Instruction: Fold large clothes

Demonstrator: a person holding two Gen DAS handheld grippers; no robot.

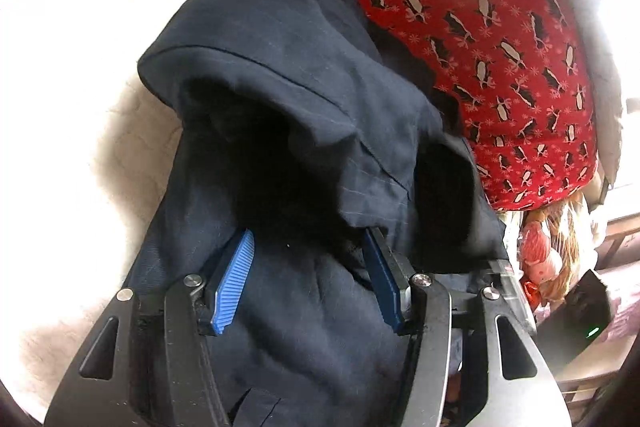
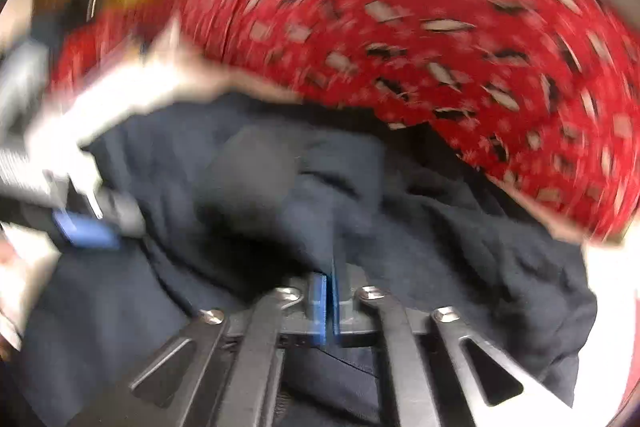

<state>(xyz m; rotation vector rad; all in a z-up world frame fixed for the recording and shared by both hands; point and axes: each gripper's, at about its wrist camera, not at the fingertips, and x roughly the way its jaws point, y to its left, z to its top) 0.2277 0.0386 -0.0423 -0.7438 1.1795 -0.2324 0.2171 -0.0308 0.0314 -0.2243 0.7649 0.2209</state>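
The left tongs (image 1: pixel 308 247) stand spread, their blue pads (image 1: pixel 236 279) wide apart, with dark navy garment (image 1: pixel 280 99) between and over them; a fold of that cloth drapes down onto the far pad, so the tips are partly hidden and nothing is pinched. The right tongs (image 2: pixel 329 275) are clenched, blue pads pressed together on a ridge of the same navy garment (image 2: pixel 280 187), which bunches up just ahead of them. That view is badly smeared by motion.

Taking the garment as the landmark: it lies heaped on a pale, quilted surface (image 1: pixel 80 67), possibly a bed. Beyond it and touching its far edge sits a red cloth printed with penguins (image 1: pixel 480 7), overlapping the navy heap. To the garment's right, past the red cloth, hangs some orange-and-white clutter (image 1: pixel 548 251) I cannot identify. In the right wrist view, the other tongs show as a blur on the garment's left.
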